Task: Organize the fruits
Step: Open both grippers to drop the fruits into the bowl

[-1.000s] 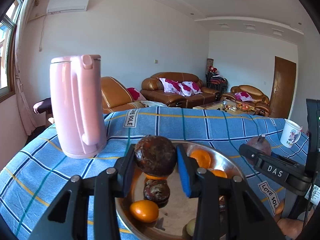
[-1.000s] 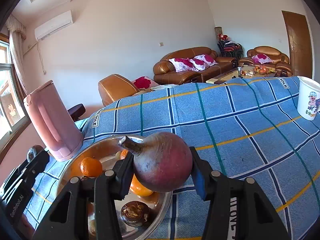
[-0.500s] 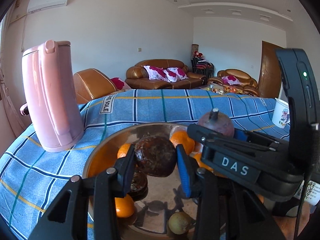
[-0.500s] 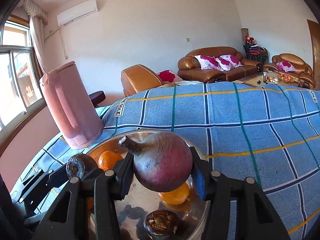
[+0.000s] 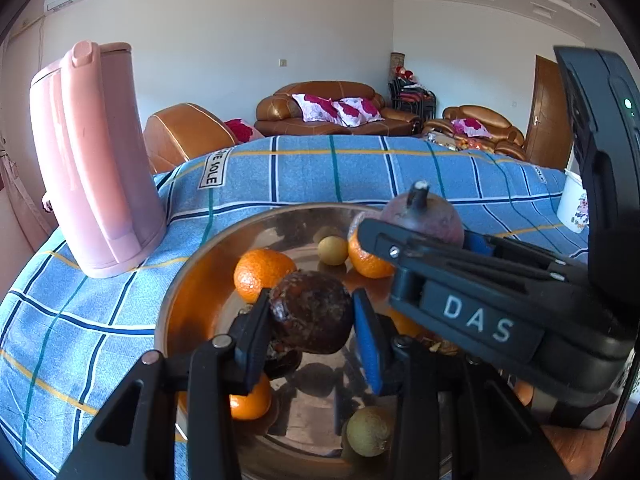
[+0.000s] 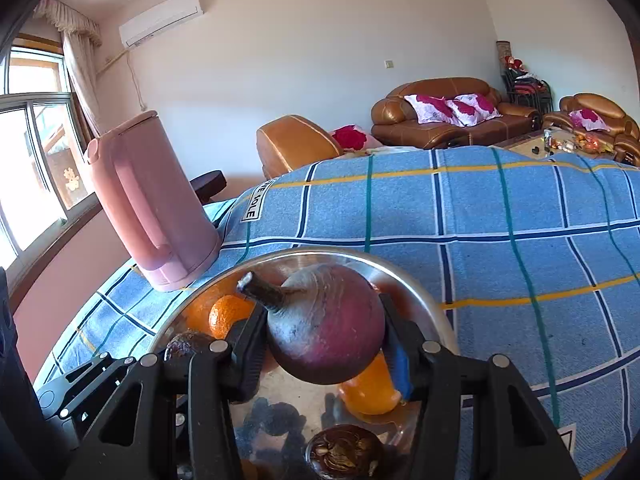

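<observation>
Two hand-held grippers hang over a round metal tray (image 5: 188,280) on a blue plaid tablecloth (image 5: 320,176), each clamped on a piece of fruit. The left gripper (image 5: 310,318) holds a dark brown, wrinkled fruit (image 5: 310,312) between its pads, above the tray's near half. Just ahead of it lies an orange tangerine (image 5: 262,272); further ahead a small yellowish fruit (image 5: 333,250). Another small yellow-green fruit (image 5: 368,432) lies below and right of its fingers, and what may be a second tangerine (image 5: 250,404) shows under its left finger — partly hidden. The right gripper (image 6: 324,334) grips a purple-red fruit with a stubby stem (image 6: 326,324), the stem tilted up and left. In its view an orange fruit (image 6: 370,392) lies just beneath the right finger, and a dark brown fruit (image 6: 342,452) rests on the tray nearer the camera. A pink kettle (image 5: 92,160) stands on the cloth ahead and left of both grippers — beside the tray. A white mug (image 5: 574,204) sits far right of the left gripper.
</observation>
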The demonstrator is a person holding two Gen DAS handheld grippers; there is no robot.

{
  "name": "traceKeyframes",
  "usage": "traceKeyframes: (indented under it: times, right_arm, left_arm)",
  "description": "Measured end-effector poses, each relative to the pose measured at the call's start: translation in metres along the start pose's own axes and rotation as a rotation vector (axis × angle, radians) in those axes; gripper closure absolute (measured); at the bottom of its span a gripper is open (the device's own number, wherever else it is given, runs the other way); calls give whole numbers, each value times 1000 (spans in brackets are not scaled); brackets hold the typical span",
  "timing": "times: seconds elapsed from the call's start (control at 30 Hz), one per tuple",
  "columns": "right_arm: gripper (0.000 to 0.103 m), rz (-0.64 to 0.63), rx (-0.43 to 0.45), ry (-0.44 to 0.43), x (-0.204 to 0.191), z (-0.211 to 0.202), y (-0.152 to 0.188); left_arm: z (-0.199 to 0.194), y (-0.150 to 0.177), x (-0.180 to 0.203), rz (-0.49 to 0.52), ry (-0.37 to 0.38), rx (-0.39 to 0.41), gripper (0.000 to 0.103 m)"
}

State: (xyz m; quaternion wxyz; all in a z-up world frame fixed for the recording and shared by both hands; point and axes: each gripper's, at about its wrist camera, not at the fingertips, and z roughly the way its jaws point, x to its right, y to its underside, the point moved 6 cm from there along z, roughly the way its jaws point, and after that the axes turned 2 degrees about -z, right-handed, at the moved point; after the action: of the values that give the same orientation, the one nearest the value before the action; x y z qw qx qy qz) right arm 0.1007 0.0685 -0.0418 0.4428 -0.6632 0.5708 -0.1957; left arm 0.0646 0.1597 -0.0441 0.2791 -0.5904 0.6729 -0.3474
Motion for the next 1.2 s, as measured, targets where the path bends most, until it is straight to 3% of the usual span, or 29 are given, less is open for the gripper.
traceKeyframes:
  times: [0.27,0.67,0.7,0.77,0.83,0.93,1.1,1.2]
  right_arm:
    - [50,-102,-79,-17,-25,17,10]
    - [48,-93,-96,-29,-23,17,11]
    - [48,-92,-90,-28,-22,15,10]
    - [44,-77,-69,-32,-19,11,9]
    - [34,-49,-34,-32,-15,4,6]
    - [32,-21,21,-32,-9,-7,4]
    - [31,9,111,14,0,-29,-3]
    - [30,11,199,111,9,-46,-9]
  left_arm:
    - [10,4,-2,6,-22,-55,62]
    - [13,5,-2,23,-97,-72,59]
    - [13,6,-4,15,-102,-73,56]
    - [15,6,-10,-7,-128,-81,28]
    - [15,5,-13,-31,-127,-76,18]
    - [13,4,-15,-50,-127,-59,5]
    - [8,1,-17,-57,-127,-25,0]
    - [6,0,-21,-78,-134,-11,0]
